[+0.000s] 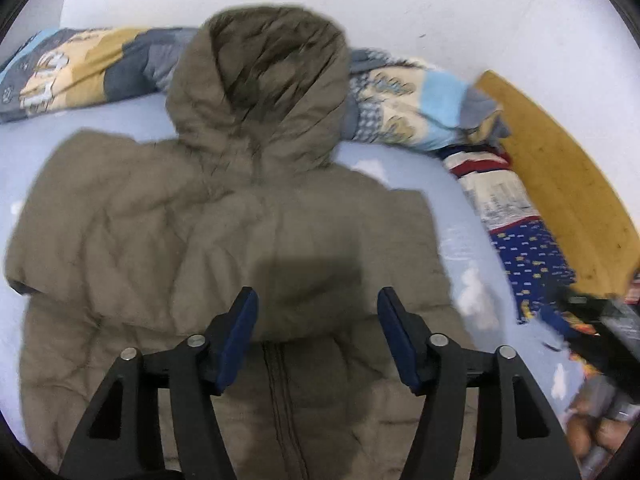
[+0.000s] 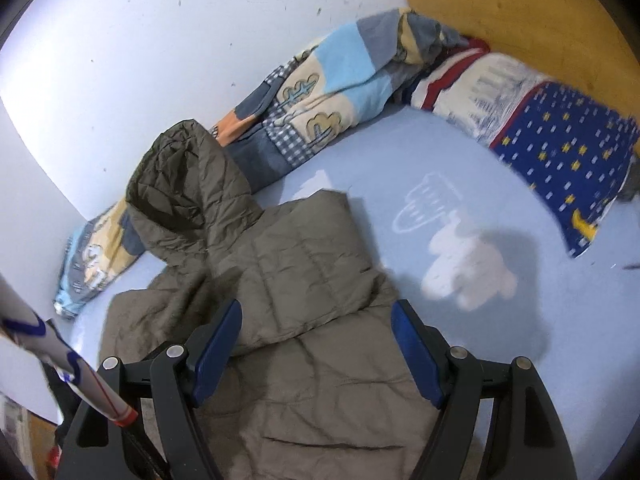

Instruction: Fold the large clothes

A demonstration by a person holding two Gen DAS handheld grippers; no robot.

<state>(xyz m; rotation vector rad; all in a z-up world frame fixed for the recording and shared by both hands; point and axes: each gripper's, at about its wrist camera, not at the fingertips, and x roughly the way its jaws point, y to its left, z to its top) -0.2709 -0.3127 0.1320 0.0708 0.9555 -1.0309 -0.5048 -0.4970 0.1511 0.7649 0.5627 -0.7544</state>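
An olive-brown quilted hooded jacket lies flat on a light blue bed sheet, hood toward the wall, zip running down the middle. Its sleeves are folded in over the body. My left gripper hovers over the jacket's middle above the zip, jaws apart, nothing between its blue pads. In the right wrist view the same jacket fills the lower centre, one sleeve folded across its chest. My right gripper stands open over the jacket's right side, with no cloth pinched between its pads.
A patchwork blanket lies bunched along the white wall. A blue star-patterned pillow rests against the wooden headboard. A white pole with blue and red markings crosses the lower left of the right wrist view. Dark clutter sits at the bed's right edge.
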